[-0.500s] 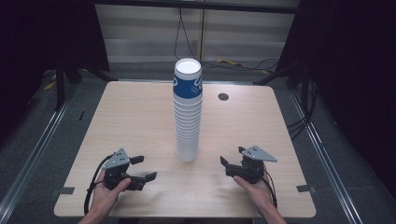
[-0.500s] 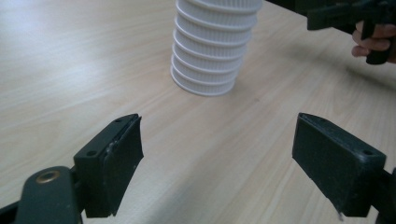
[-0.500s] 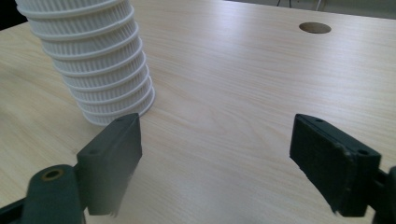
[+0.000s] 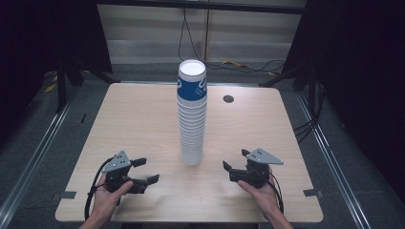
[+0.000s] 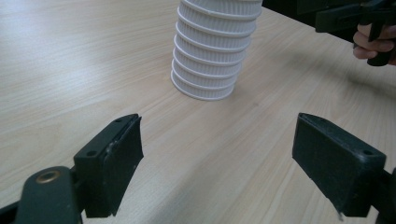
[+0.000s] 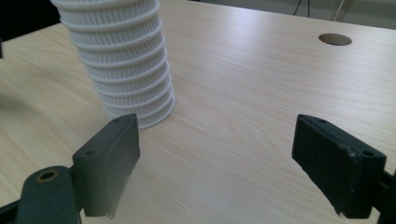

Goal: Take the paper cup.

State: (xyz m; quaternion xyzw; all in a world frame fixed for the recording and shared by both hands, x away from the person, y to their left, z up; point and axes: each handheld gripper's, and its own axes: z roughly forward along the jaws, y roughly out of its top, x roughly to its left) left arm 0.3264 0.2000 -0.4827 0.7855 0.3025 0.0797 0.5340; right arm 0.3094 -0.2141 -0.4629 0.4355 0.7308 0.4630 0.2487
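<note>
At centre of the pale wooden tabletop (image 4: 143, 119): tall upright stack of ribbed white paper cups, top one blue-banded (image 4: 192, 114), untouched, nothing lifted yet. Flanking it near the front edge, apart from it: left claw (image 4: 145, 171) and right claw (image 4: 234, 160), both spread wide, empty. Bare wood all round; small dark grommet hole (image 4: 228, 99) behind.

A stack of cups (image 4: 192, 114) stands upright near the middle of the worktop (image 4: 133, 119). The left gripper (image 4: 143, 172) sits at the near edge to its left, the right gripper (image 4: 235, 161) to its right, both well apart from it. A round hole (image 4: 228, 99) lies behind, right of the stack.
</note>
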